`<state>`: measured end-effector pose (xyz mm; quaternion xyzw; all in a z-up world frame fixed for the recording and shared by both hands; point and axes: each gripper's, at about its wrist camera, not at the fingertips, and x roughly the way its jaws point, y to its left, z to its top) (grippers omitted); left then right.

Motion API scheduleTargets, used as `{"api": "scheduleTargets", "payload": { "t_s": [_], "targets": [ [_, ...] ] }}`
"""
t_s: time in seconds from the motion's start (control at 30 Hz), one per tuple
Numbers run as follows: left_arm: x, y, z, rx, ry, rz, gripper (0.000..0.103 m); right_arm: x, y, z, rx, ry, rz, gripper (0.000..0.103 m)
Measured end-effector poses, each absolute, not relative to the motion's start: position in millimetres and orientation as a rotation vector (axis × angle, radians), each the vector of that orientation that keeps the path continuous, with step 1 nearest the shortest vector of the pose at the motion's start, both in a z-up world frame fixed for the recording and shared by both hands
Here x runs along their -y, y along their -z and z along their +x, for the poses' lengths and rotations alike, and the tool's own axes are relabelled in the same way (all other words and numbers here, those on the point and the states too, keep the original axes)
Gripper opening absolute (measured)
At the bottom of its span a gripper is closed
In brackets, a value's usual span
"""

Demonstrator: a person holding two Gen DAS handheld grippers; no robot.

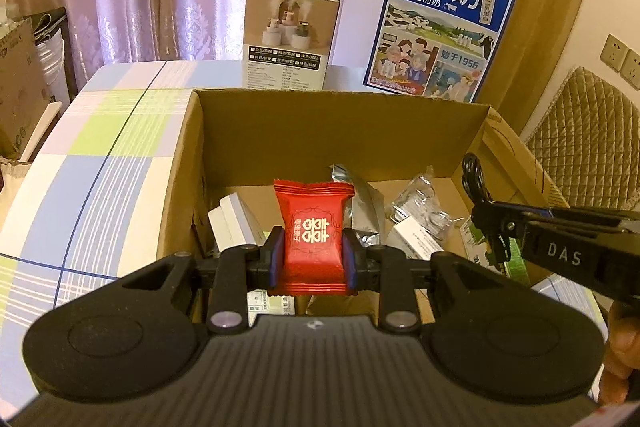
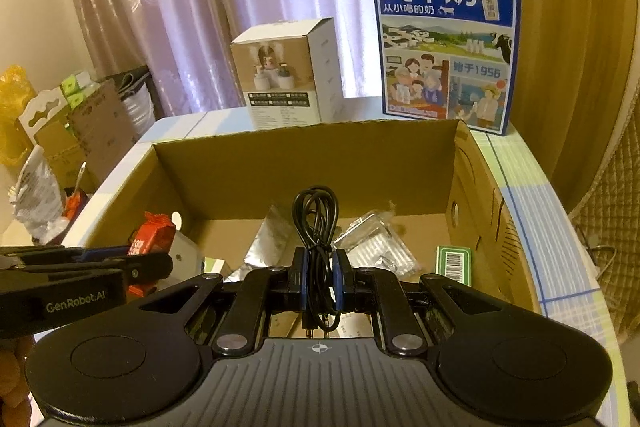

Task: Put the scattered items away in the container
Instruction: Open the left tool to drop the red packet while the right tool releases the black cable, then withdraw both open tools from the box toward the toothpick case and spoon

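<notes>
My left gripper (image 1: 313,254) is shut on a red candy packet (image 1: 314,227) with a white emblem, held above the open cardboard box (image 1: 340,131). My right gripper (image 2: 319,279) is shut on a coiled black cable (image 2: 316,215), also above the box (image 2: 304,163). In the box lie silver foil packets (image 2: 372,239), a white box (image 1: 236,223) and a green-labelled carton (image 2: 454,263). The right gripper shows at the right of the left wrist view (image 1: 560,243), with the cable's loop (image 1: 472,179) sticking up. The left gripper (image 2: 80,267) and red packet (image 2: 154,231) show at the left of the right wrist view.
The box stands on a checked tablecloth (image 1: 100,155). Behind it are a white product box (image 1: 290,31) and a blue milk carton box (image 1: 440,23). A quilted chair (image 1: 588,131) is on the right. Cartons and bags (image 2: 60,147) crowd the floor at left, before purple curtains.
</notes>
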<state>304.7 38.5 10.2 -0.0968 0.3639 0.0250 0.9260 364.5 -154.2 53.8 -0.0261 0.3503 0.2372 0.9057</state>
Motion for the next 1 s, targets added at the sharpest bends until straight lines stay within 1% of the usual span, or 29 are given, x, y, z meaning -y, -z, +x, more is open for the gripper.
{"api": "scheduleTargets", "payload": {
  "t_s": [0.1, 0.17, 0.43, 0.5, 0.53, 0.57, 0.8, 1.0],
  "targets": [
    [-37.9, -10.0, 305.0, -0.742, -0.057, -0.199, 0.025, 155.2, -54.1, 364.6, -0.721, -0.488, -0.048, 0.009],
    [-37.4, -10.3, 305.2, -0.738, -0.064, -0.194, 0.034, 155.2, -53.8, 364.9, -0.721, -0.489, -0.049, 0.009],
    [-38.0, -12.7, 304.0, -0.731, -0.068, -0.198, 0.034, 158.8, -52.1, 365.9, -0.699, -0.494, -0.001, 0.009],
    [-39.5, -15.2, 302.4, -0.722, -0.074, -0.199, 0.034, 163.1, -52.8, 367.5, -0.689, -0.482, 0.025, 0.022],
    [-40.4, -16.3, 301.4, -0.718, -0.08, -0.198, 0.036, 165.2, -54.1, 368.2, -0.685, -0.481, 0.04, 0.038],
    [-41.3, -17.0, 300.4, -0.714, -0.086, -0.197, 0.037, 167.6, -55.5, 368.4, -0.68, -0.483, 0.059, 0.049],
    [-48.5, -19.6, 295.6, -0.703, -0.108, -0.206, 0.038, 171.9, -62.9, 366.0, -0.655, -0.481, 0.091, 0.051],
    [-52.8, -23.0, 290.2, -0.693, -0.117, -0.208, 0.041, 173.4, -70.1, 360.8, -0.634, -0.481, 0.097, 0.052]
  ]
}}
